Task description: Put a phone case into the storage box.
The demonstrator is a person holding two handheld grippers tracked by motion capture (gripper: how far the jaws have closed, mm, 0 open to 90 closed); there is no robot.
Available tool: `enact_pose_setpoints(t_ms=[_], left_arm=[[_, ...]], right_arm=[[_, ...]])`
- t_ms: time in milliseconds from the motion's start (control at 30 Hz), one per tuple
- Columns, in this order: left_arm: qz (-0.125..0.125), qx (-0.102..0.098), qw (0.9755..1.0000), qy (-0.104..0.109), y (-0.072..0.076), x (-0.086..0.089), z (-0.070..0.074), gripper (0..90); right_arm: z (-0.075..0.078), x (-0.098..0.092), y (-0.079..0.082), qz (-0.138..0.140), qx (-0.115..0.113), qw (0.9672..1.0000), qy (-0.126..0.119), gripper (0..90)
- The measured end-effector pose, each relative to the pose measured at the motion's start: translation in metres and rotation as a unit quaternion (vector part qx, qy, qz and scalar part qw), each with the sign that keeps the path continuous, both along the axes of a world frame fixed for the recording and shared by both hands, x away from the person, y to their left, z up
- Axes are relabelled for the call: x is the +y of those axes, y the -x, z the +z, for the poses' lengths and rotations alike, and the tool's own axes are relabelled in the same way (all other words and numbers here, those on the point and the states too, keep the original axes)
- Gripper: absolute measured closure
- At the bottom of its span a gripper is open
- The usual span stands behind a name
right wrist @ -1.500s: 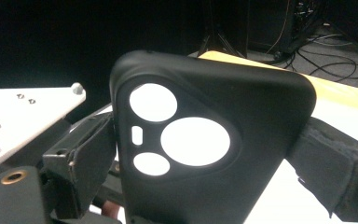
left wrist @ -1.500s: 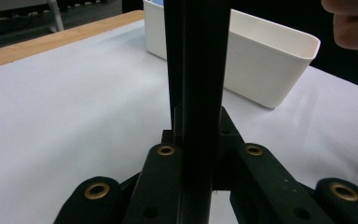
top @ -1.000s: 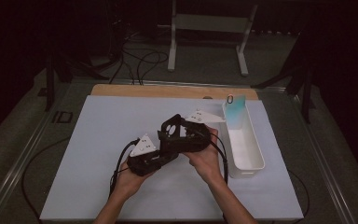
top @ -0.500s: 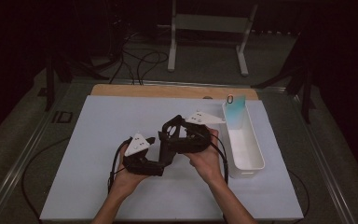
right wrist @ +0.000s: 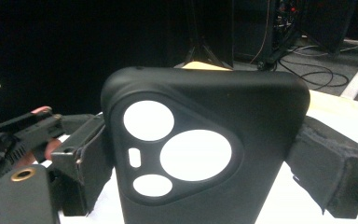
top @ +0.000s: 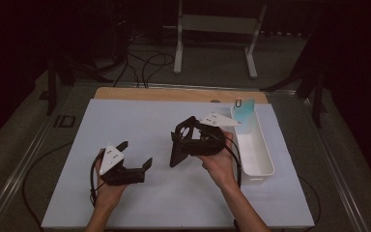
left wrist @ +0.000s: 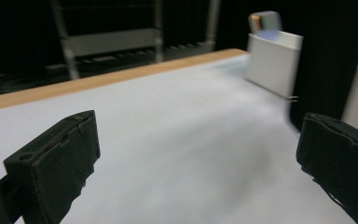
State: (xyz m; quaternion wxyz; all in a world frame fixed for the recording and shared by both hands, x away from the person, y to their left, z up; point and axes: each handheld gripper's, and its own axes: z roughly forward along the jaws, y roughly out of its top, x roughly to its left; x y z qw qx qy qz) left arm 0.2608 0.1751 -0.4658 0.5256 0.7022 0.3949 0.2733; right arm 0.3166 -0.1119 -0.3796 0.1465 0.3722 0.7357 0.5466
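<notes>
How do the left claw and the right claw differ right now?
The left claw is open with nothing between its jaws; the right claw is shut on the black phone case. The left sits low near the white mat; the right is raised, beside the white bin. Both have black jaws.

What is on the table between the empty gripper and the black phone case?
Nothing: in the high view, bare white table separates the left gripper from the black phone case.

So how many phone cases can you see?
2: a black phone case clamped in the right gripper, and a light blue one standing at the white bin's far end. Others could hide inside.
</notes>
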Motion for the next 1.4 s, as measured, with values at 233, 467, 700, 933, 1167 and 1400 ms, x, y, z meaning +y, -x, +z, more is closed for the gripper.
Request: enact_pose_setpoints(t_ms=[233, 467, 700, 933, 1167, 1400], left_arm=[[0.053, -0.028, 0.9982, -0.006, 0.012, 0.029, -0.011, 0.0], [0.091, -0.019, 0.9955, -0.021, 0.016, 0.04, -0.019, 0.0], [0.104, -0.019, 0.9941, -0.024, 0.015, 0.041, -0.021, 0.0], [0.097, -0.005, 0.9951, -0.019, 0.011, 0.038, -0.025, 0.0], [0.092, -0.007, 0.9954, -0.025, 0.009, 0.035, -0.027, 0.0], [0.091, -0.003, 0.9956, -0.025, 0.009, 0.035, -0.027, 0.0]], right_arm=[[-0.003, 0.004, -0.003, -0.001, 0.004, 1.0, 0.003, 13.1], [-0.005, 0.008, -0.005, -0.002, 0.003, 0.9999, 0.015, 13.0], [-0.003, 0.009, -0.008, -0.003, -0.003, 0.9998, 0.021, 13.0], [-0.003, 0.007, -0.014, -0.009, -0.005, 0.9996, 0.027, 13.0], [0.0, 0.003, -0.019, -0.027, -0.008, 0.9995, 0.018, 13.0], [0.006, -0.001, -0.025, -0.035, -0.016, 0.999, 0.023, 13.1]])
